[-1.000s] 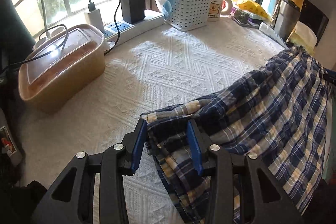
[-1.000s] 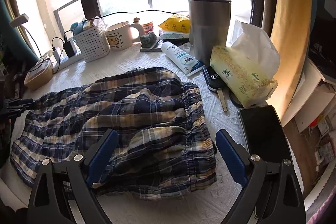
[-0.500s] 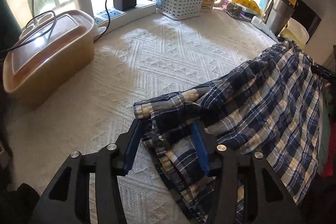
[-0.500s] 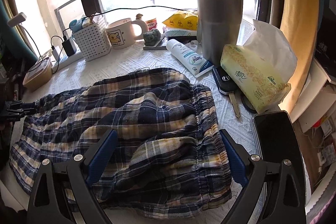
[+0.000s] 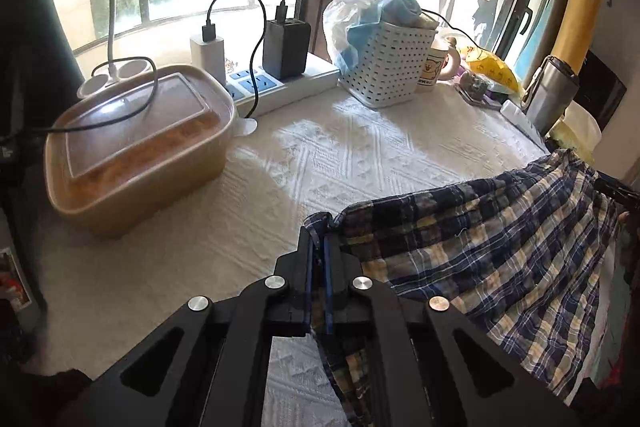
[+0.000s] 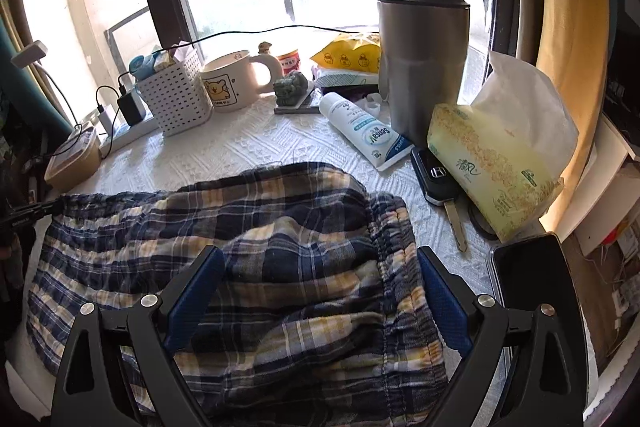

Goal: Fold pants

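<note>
You have the navy, cream and yellow plaid cotton pants (image 6: pixel 280 251) lying crumpled across the white textured tabletop (image 5: pixel 360 155), legs running toward your left and the gathered elastic waistband (image 6: pixel 394 267) at your right. The fabric is rumpled, with loose folds heaped over the seat area. One hem corner (image 5: pixel 320 223) at the leg end is bunched and raised off the cloth, and from it the upper edge stretches in a taut line back toward the waist.
</note>
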The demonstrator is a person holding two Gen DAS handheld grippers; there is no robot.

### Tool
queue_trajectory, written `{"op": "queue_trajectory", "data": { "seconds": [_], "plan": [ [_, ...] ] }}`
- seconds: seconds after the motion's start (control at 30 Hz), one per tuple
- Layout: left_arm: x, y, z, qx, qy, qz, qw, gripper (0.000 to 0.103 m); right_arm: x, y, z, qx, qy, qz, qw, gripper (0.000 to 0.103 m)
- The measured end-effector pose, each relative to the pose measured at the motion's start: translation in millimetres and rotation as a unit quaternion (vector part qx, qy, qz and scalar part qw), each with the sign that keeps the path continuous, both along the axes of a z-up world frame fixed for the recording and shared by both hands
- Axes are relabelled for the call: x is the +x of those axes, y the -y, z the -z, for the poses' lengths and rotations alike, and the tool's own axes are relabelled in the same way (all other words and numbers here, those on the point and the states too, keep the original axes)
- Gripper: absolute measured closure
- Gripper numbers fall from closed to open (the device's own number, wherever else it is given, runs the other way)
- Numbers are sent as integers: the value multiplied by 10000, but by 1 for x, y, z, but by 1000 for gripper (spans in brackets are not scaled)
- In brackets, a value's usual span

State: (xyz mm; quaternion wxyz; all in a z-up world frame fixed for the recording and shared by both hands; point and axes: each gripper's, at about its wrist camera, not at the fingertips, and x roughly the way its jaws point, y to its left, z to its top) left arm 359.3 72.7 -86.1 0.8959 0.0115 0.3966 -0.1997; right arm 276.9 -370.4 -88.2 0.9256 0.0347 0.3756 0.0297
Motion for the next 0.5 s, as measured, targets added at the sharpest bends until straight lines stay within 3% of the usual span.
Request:
{"op": "queue_trajectory", "data": {
  "seconds": [0.13,0.2,0.27,0.37,0.5],
  "plan": [
    [19,-2,14,-27,-158,-157,9997,96,5,-5,2,28,-2,-54,10000,8],
    [17,-10,16,-185,-366,-262,9988,82,6,-7,7,49,-56,-67,10000,8],
    [-1,-20,11,-210,-244,-399,9987,25,4,-8,11,58,-89,-68,9999,8],
    [-41,-43,1,-430,-183,-595,9971,22,0,-4,14,86,-129,-4,9999,8],
    [-98,-60,8,-967,-480,-618,9922,22,-6,2,15,147,-134,115,9997,8]
  ]
}}
